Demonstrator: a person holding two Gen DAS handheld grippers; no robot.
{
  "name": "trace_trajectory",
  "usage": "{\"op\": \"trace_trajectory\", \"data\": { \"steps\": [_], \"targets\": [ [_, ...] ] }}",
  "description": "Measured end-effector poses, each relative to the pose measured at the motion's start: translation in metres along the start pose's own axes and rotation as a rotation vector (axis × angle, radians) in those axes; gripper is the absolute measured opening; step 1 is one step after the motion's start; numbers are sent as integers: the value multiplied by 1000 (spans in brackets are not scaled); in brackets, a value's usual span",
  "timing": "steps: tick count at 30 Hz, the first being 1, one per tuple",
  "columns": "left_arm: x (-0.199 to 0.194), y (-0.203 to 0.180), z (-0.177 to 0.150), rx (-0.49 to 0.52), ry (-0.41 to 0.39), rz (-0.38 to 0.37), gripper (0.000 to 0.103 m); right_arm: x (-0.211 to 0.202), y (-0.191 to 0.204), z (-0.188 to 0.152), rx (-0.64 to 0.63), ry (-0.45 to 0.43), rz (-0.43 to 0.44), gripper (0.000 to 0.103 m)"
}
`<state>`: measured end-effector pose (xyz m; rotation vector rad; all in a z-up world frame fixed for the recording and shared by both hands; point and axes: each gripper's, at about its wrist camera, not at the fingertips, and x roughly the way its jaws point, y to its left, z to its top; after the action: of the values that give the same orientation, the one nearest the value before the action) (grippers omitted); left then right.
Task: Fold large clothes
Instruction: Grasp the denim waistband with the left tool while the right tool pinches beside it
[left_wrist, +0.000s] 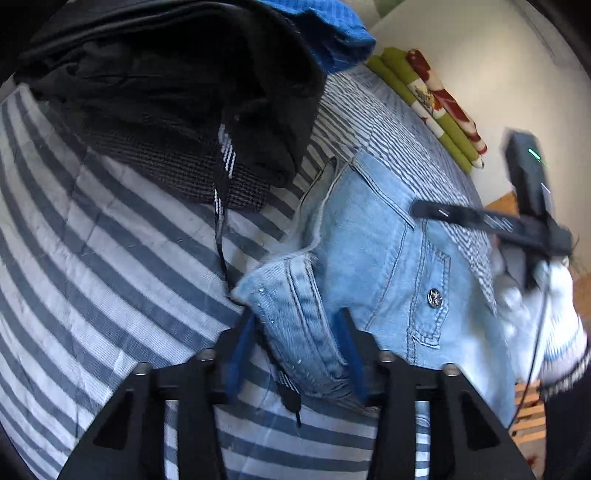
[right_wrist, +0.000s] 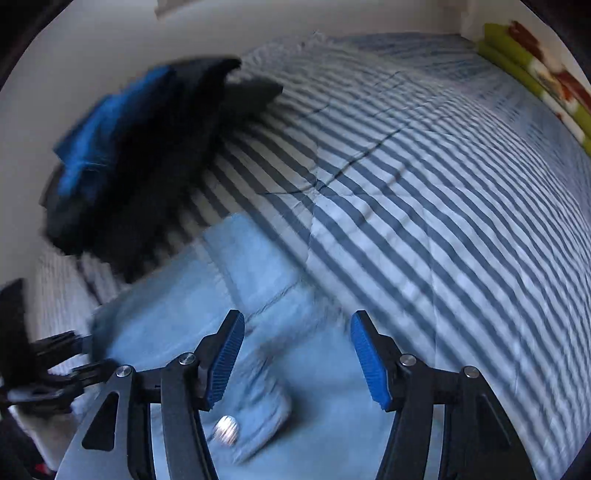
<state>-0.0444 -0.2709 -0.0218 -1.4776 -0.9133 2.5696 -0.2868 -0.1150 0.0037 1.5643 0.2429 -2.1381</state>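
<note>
A light blue denim garment (left_wrist: 373, 266) with a metal button lies on the striped bed sheet (left_wrist: 110, 258). My left gripper (left_wrist: 295, 350) is open, and a thick stitched denim edge lies between its blue pads (left_wrist: 347, 350). In the left wrist view my right gripper (left_wrist: 428, 211) hovers blurred over the garment's far side, held by a white-gloved hand (left_wrist: 535, 295). In the right wrist view my right gripper (right_wrist: 297, 362) is open above the denim garment (right_wrist: 258, 288), with nothing between its fingers. The left gripper (right_wrist: 79, 354) shows at that view's lower left edge.
A pile of black clothes (left_wrist: 177, 92) with a blue garment (left_wrist: 332, 37) on top sits on the bed just beyond the denim. Green, red and white folded fabric (left_wrist: 436, 96) lies along the wall. Bare striped sheet (right_wrist: 443, 184) stretches to the right. The wooden floor (left_wrist: 506, 206) borders the bed.
</note>
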Motion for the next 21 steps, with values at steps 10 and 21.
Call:
{"op": "trace_trajectory", "data": {
  "steps": [10,21],
  "targets": [
    [-7,-1,-6,35,1,-40,26,2,-2,0,-79,-67,180,17],
    [-39,27,-18,-28,-10,-68,32,0,20,5,-167,-58,239,8]
  ]
}}
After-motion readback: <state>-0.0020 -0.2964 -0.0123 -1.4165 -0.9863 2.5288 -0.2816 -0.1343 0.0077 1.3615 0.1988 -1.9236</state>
